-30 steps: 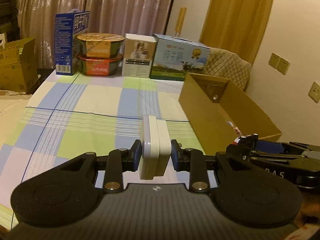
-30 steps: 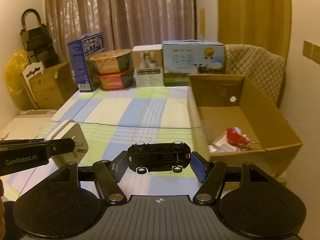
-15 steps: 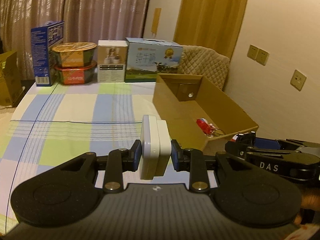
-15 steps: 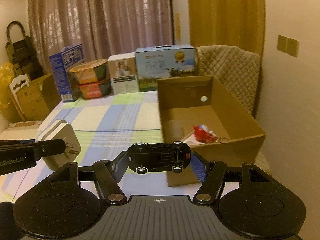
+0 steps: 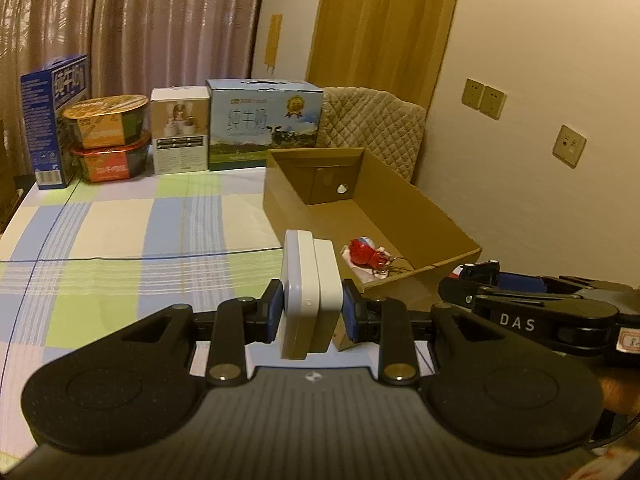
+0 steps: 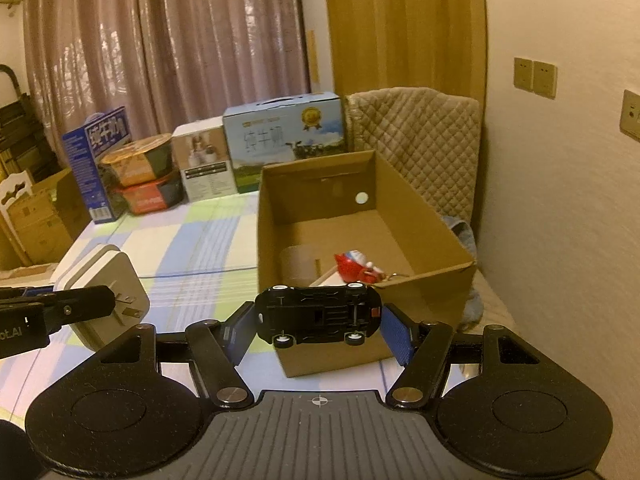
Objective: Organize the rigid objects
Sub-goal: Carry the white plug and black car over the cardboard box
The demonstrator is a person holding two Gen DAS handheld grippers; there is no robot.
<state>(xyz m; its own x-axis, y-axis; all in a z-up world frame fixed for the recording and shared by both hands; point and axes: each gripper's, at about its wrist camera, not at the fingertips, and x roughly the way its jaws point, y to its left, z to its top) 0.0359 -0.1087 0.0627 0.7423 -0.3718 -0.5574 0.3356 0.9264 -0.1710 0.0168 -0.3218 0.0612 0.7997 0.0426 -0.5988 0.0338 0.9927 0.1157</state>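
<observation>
My left gripper [image 5: 311,314] is shut on a white plug adapter [image 5: 310,294], held upright above the table just left of the open cardboard box [image 5: 420,216]. The adapter also shows at the left of the right wrist view [image 6: 102,288], prongs facing right. My right gripper [image 6: 318,330] is shut on a black toy car [image 6: 318,314], held on its side with its underside toward the camera, in front of the box's near wall [image 6: 272,240]. A red toy with a key ring [image 6: 354,266] lies inside the box. The right gripper appears in the left wrist view [image 5: 532,312].
A checked cloth [image 5: 120,232] covers the table. Along the far edge stand a blue carton [image 5: 52,120], two stacked noodle bowls [image 5: 106,136], a white box [image 5: 180,134] and a milk carton case [image 5: 266,122]. A quilted chair [image 6: 416,140] stands behind the cardboard box, next to the wall.
Both grippers have moved to the right and closer to the cardboard box, keeping hold of the adapter and the car. The box's inside now shows more fully.
</observation>
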